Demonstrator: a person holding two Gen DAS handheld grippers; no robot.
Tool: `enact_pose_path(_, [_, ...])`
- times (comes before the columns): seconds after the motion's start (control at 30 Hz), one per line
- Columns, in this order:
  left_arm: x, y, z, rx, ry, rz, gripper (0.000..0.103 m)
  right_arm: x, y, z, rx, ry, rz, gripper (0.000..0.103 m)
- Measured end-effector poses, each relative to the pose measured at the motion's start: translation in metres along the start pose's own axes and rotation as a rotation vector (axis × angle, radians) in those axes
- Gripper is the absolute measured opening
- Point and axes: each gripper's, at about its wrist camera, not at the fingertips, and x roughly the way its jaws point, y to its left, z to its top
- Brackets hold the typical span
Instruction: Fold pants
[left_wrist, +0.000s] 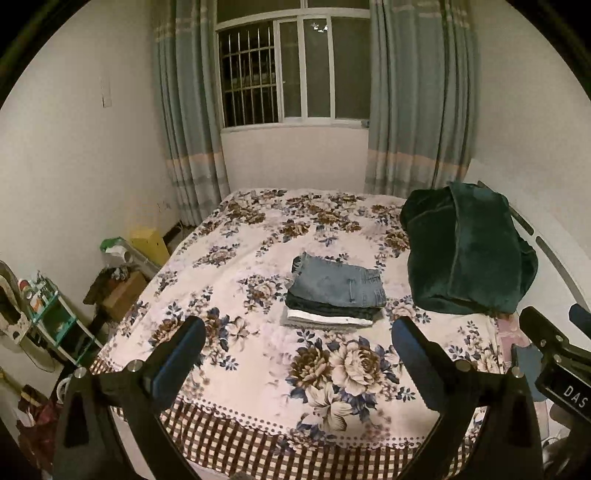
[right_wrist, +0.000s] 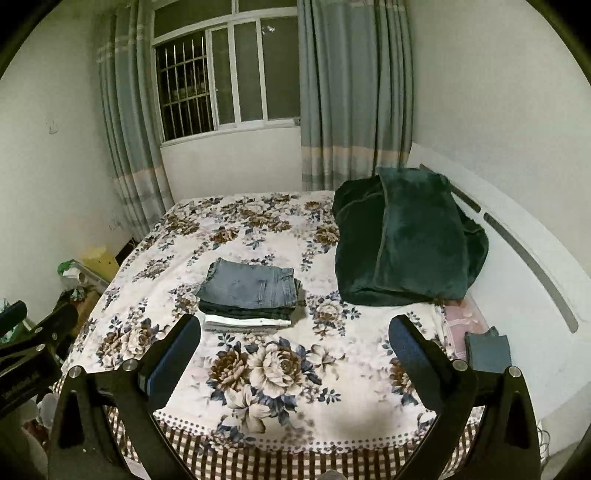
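Floral bedding (left_wrist: 258, 369) fills the lower half of both views, with a stack of folded pants (left_wrist: 334, 291) lying mid-frame, blue jeans on top. Both the left gripper (left_wrist: 299, 343) and right gripper (right_wrist: 295, 339) hang released above the near edge, holding nothing. A dark green blanket (right_wrist: 406, 236) sits upper right. Only the right wrist view clearly shows a small folded blue cloth (right_wrist: 487, 349) at right; only the left shows a cluttered shelf (left_wrist: 48, 310) at left.

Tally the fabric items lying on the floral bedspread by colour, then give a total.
Blue denim: 2, folded jeans topping the stack and a folded piece by the headboard
Dark green: 1, plush velvet blanket
Dark: 1, folded garment mid-stack
White: 1, bottom folded garment
Total: 5
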Motion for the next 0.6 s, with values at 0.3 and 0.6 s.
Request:
enact_pose_path(0.3, [-0.013,0.004,-0.001,0.002,-0.008,-0.01,0.103,-0.018,0.01,-0.001,-0.003,-0.007,0.01,0.103])
enact_pose_path(0.6, [-0.022,0.007,-0.001,0.007,-0.01,-0.004,0.103,-0.035,0.014,-0.003,-0.005,-0.002,0.015,0.103])
